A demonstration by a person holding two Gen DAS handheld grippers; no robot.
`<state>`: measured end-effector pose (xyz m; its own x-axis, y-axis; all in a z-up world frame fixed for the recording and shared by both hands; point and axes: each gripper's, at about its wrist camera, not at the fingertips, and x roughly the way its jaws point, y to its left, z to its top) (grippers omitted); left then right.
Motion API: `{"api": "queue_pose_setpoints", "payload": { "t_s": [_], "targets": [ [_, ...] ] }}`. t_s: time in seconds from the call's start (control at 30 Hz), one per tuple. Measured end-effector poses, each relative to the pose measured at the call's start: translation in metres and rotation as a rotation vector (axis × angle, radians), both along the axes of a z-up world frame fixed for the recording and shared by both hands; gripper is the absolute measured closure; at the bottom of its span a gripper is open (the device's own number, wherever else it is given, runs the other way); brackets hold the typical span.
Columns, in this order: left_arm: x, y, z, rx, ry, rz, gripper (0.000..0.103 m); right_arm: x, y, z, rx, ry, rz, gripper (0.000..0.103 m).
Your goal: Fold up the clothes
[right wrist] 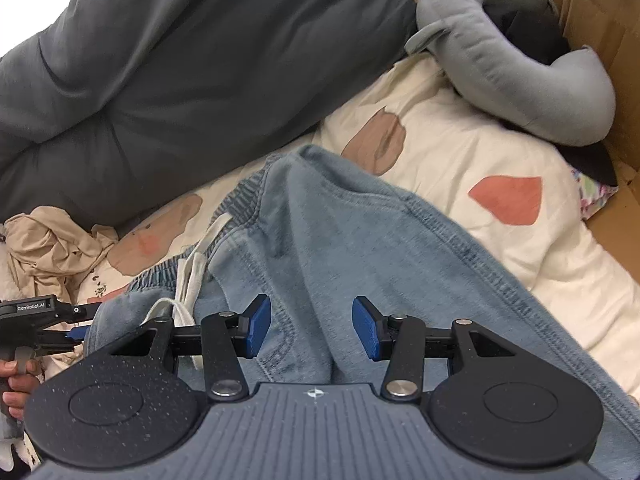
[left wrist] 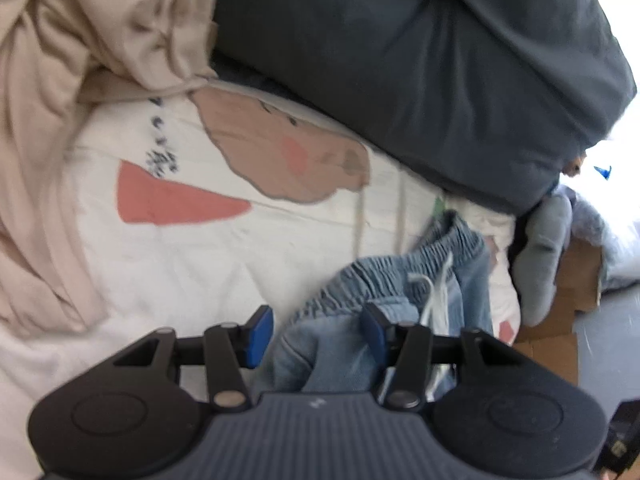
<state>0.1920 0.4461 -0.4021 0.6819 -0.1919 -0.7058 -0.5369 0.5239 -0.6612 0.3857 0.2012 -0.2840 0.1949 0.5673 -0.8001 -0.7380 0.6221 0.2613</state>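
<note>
Left hand-held gripper (left wrist: 316,336) at bottom centre of its view, pads wide apart with bunched light-blue denim shorts (left wrist: 384,312) between them, nothing pinched; right hand-held gripper (right wrist: 312,330) likewise spread wide over the shorts' fabric, gripping nothing. The shorts lie crumpled on the bed's cream printed sheet (left wrist: 192,264), elastic waistband (left wrist: 404,268) and white drawstring (right wrist: 192,280) showing, a hand (right wrist: 18,380) at lower left of the right view. Farther up, beige garment (left wrist: 72,80) upper left, dark grey duvet (left wrist: 420,72) across the top, grey neck pillow (right wrist: 520,68) upper right beside cardboard box (right wrist: 600,12).
</note>
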Motion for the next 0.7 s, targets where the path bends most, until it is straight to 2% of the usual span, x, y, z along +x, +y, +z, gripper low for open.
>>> {"api": "queue_pose_setpoints", "payload": {
  "t_s": [0.13,0.3,0.5,0.7],
  "targets": [
    [0.007,-0.014,-0.012,-0.022,0.042,-0.045,0.047,-0.005,0.005,-0.005,-0.01,-0.003,0.029,0.051],
    [0.01,-0.026,-0.02,-0.016,0.055,-0.066,0.041,-0.005,0.006,-0.01,-0.027,-0.014,0.041,0.051],
    [0.005,-0.014,-0.031,-0.118,0.033,-0.019,0.041,-0.002,0.007,-0.015,-0.031,-0.002,0.041,0.051],
    [-0.012,0.002,-0.03,-0.25,-0.057,0.066,0.043,-0.001,0.009,-0.019,-0.031,0.008,0.052,0.051]
  ]
}}
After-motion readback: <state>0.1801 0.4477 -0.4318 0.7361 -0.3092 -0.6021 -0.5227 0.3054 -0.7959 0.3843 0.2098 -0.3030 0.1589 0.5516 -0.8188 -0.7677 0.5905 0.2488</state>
